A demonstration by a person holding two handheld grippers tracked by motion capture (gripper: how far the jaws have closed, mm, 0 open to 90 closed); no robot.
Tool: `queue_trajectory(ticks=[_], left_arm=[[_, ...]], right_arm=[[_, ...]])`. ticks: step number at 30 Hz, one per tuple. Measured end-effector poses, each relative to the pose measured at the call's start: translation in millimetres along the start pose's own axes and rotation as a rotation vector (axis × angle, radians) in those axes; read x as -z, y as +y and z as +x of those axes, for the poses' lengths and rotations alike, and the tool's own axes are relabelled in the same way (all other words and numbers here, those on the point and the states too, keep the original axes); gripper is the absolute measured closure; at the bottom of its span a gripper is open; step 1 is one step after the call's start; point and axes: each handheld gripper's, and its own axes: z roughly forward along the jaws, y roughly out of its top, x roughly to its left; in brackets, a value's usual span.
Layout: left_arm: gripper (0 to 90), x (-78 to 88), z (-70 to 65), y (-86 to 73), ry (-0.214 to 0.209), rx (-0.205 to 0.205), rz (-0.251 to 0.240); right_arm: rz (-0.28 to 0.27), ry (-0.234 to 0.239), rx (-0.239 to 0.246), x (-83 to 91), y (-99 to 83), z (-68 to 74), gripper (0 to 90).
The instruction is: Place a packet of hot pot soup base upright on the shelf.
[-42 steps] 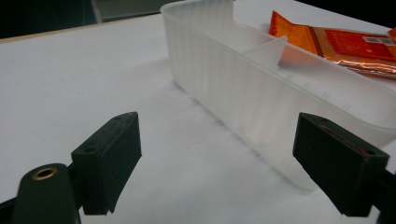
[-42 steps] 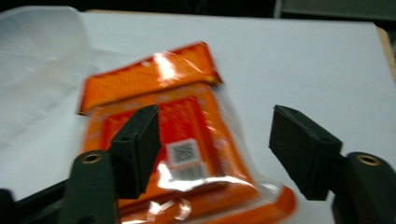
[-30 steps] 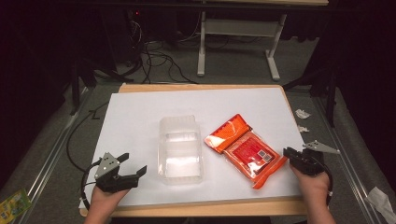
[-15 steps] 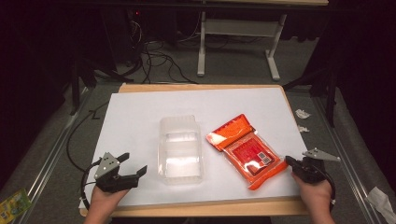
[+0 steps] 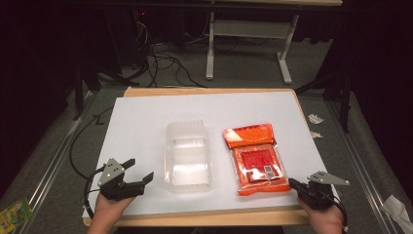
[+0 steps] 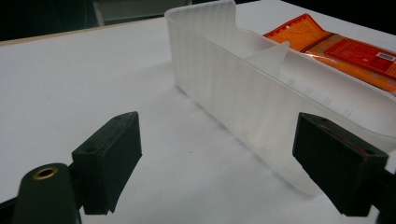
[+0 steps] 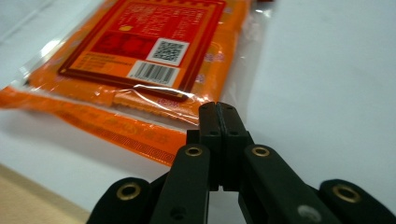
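Orange packet (image 5: 254,158) lies beside clear container (image 5: 189,156) — not yet inside. Right gripper (image 5: 295,184) clenched, empty, at packet corner; left gripper (image 5: 139,171) released — packing undone.

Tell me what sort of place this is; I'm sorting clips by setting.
Probably a lab or workshop recording station, not a home: a white board on a wooden table, loose cables on grey carpet, a metal desk frame behind, dark surroundings.

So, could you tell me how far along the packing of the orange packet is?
Nothing looks packed yet: the orange packet lies on the table beside the empty clear container. The right gripper is shut at the packet's corner; the left gripper waits open. Loading remains.
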Motion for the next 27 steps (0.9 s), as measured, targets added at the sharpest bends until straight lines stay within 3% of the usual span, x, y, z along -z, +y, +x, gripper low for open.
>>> queue_trajectory(ticks=[8,11,12,14,18,21,24,27], left_arm=[[16.2,-0.3,-0.4,-0.3,-0.004,-0.006,0.003],[16.2,0.1,-0.3,-0.3,-0.004,-0.007,0.003],[16.3,0.4,-0.3,-0.3,-0.003,-0.006,0.001],[16.2,0.7,-0.1,-0.5,-0.002,-0.008,-0.001],[16.2,-0.5,1.1,-1.1,-0.002,-0.006,0.004],[16.3,-0.2,1.0,-1.0,0.000,-0.002,0.000],[16.2,0.0,1.7,-1.1,0.006,0.001,0.001],[16.2,0.0,2.3,-1.6,0.014,0.004,0.001]], right_arm=[[0.014,0.059,0.075,-10.4,3.8,31.5,90.0],[0.018,0.050,0.100,-12.1,6.8,36.9,90.0],[-0.003,0.047,0.082,-9.5,8.2,34.4,90.0],[-0.064,0.076,0.021,-2.9,10.3,26.6,80.2],[-0.131,0.057,-0.062,-2.3,15.9,9.8,62.3],[-0.150,0.045,-0.092,-13.1,24.8,-4.0,49.0],[-0.159,0.070,-0.118,-29.7,35.1,-20.5,38.5],[-0.153,0.081,-0.172,-48.2,47.7,-37.2,33.7]])
